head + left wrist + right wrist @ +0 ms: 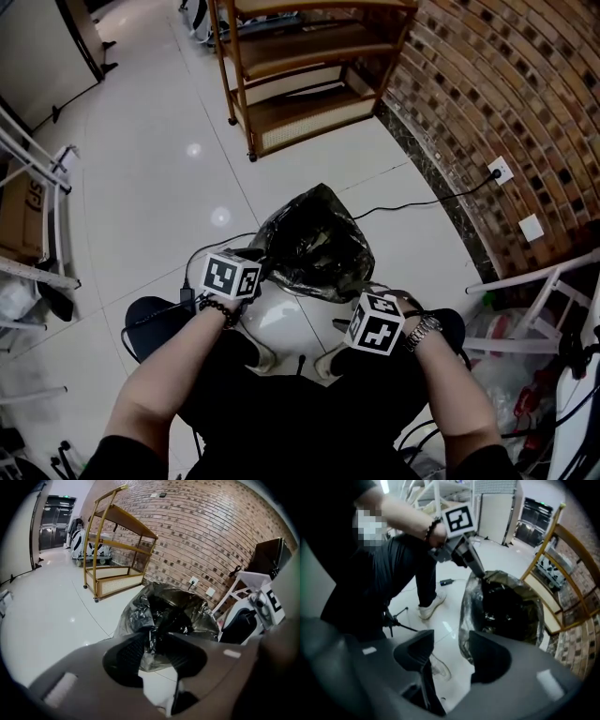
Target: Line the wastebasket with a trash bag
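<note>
The left gripper (157,643) stands parted, a crumpled fold of the trash bag's (314,246) rim loose between its jaws, likely for spreading it over the wastebasket hidden beneath, on the floor (169,141) by the person's feet. The right gripper (450,645) hangs open and empty beside the bag's wall, probably ready to tug that side.

Found open tiled floor (159,141) left of and beyond the bagged wastebasket (314,246): free passage there. Noted brick wall (497,94) closing off the right, with a cable (412,202) trailing over the floor from its socket (500,171) towards the basket. Noted wooden shelf cart (309,66) well behind, apart from the basket. Recorded a white frame (539,272) crowding the near right and a white rack (54,211) the far left. Recorded a shoe (431,607) near the basket's base on the person's side.
</note>
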A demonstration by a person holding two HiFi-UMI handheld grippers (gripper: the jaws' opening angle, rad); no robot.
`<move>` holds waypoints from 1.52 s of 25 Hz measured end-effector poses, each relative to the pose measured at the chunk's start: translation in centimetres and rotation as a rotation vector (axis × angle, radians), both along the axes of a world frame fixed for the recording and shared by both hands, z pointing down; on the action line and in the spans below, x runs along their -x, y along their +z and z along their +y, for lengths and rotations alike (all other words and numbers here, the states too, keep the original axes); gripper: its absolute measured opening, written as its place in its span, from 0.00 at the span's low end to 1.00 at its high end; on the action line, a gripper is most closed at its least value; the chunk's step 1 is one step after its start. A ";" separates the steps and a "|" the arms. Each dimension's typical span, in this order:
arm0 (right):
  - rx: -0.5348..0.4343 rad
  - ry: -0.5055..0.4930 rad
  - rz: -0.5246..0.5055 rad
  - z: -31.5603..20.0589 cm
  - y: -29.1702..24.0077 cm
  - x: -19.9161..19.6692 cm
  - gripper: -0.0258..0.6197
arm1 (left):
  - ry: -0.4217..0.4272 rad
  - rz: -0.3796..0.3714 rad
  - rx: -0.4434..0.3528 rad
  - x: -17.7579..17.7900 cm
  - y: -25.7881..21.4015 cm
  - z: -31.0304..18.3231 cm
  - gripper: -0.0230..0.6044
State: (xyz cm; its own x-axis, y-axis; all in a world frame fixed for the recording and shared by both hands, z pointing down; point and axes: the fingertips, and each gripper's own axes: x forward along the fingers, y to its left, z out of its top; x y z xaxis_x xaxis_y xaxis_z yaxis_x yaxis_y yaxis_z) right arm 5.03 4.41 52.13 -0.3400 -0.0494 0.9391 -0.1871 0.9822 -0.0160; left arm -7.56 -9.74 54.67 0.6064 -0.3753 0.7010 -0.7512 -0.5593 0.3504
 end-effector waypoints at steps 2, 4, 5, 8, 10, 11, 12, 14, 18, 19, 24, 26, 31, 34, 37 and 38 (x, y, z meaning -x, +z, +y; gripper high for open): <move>-0.036 0.129 -0.121 -2.7 -2.5 0.4 0.40 | -0.019 -0.016 0.015 0.5 0.2 -0.3 0.26; -0.149 0.301 -0.190 -7.4 -4.4 -0.9 0.40 | -0.049 -0.024 0.030 1.0 0.3 -0.5 0.27; -0.217 0.381 -0.189 -9.9 -4.8 -2.0 0.40 | -0.064 -0.026 0.036 1.2 0.3 -0.7 0.27; -0.320 0.545 -0.118 -15.7 -3.8 -5.1 0.40 | -0.089 -0.041 0.045 1.1 0.2 -0.8 0.28; -0.288 0.614 -0.057 -17.4 -1.4 -6.2 0.40 | -0.087 -0.074 0.048 0.9 0.5 -0.9 0.28; -0.248 0.649 -0.019 -17.5 0.0 -6.8 0.40 | -0.084 -0.093 0.052 0.9 0.8 -0.9 0.28; -0.201 0.688 0.022 -17.2 1.5 -7.5 0.40 | -0.081 -0.111 0.055 0.9 1.1 -1.1 0.28; -0.137 0.760 0.068 -16.4 3.3 -8.7 0.17 | -0.076 -0.140 0.050 1.1 1.6 -1.6 0.25; -0.098 0.851 0.060 -14.0 4.6 -9.7 0.04 | -0.065 -0.171 0.017 1.6 1.7 -3.3 0.18; -0.098 0.874 0.062 -13.3 4.8 -10.0 0.04 | -0.059 -0.177 0.010 1.6 1.7 -3.8 0.18; -0.223 0.908 0.016 -12.1 3.7 -10.3 0.05 | -0.001 -0.210 -0.008 0.8 2.2 -5.6 0.17; -0.164 0.965 0.024 -10.1 4.9 -10.3 0.08 | 0.023 -0.238 0.002 0.6 2.5 -6.0 0.18; -0.100 0.987 -0.009 -8.3 5.9 -9.2 0.26 | 0.064 -0.264 0.016 0.1 3.1 -6.6 0.24; -0.046 0.981 -0.054 -8.0 5.8 -8.7 0.41 | 0.070 -0.280 0.023 0.3 3.5 -6.9 0.29; -0.067 0.995 -0.115 -9.7 4.1 -9.1 0.50 | 0.076 -0.290 0.016 0.5 3.6 -7.4 0.32; -0.081 1.008 -0.137 -10.6 3.4 -9.4 0.50 | 0.079 -0.287 0.007 0.4 3.6 -7.7 0.33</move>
